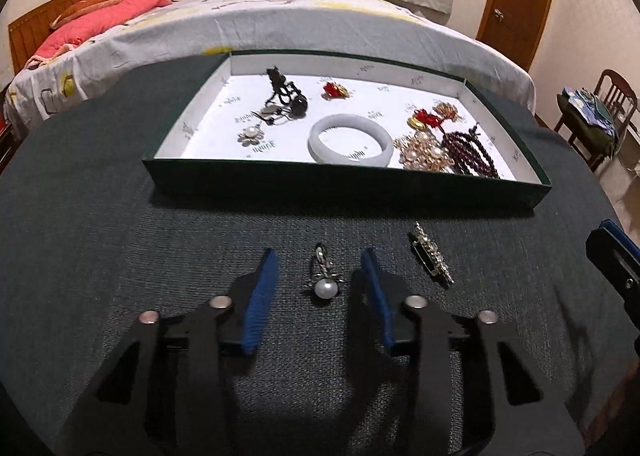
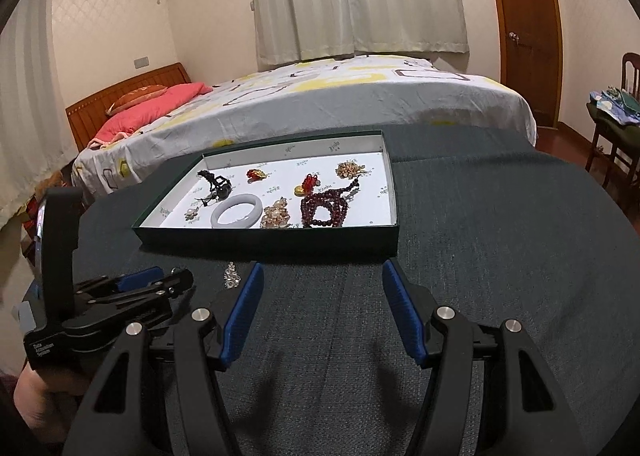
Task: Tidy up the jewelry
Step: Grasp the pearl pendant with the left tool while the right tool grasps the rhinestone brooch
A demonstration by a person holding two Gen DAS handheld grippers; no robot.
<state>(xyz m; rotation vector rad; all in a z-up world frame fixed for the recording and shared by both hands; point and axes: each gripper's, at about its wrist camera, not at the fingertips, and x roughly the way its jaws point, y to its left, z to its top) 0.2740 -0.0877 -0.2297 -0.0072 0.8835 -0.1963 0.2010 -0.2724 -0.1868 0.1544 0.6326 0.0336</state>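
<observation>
Pearl ring (image 1: 325, 284) lies on the dark tabletop (image 1: 120, 240) between the left hand-held gripper (image 1: 320, 288) pads, which stand apart from it. Small and round-topped, it could squirt sideways toward the rhinestone brooch (image 1: 432, 256). Right hand-held gripper (image 2: 322, 308) hangs open, empty.

Bare counter (image 2: 480, 276) ahead right; box wall (image 1: 344, 185) blocking beyond; rhinestone brooch (image 1: 432, 256) beside pearl brooch (image 1: 325, 280).
</observation>
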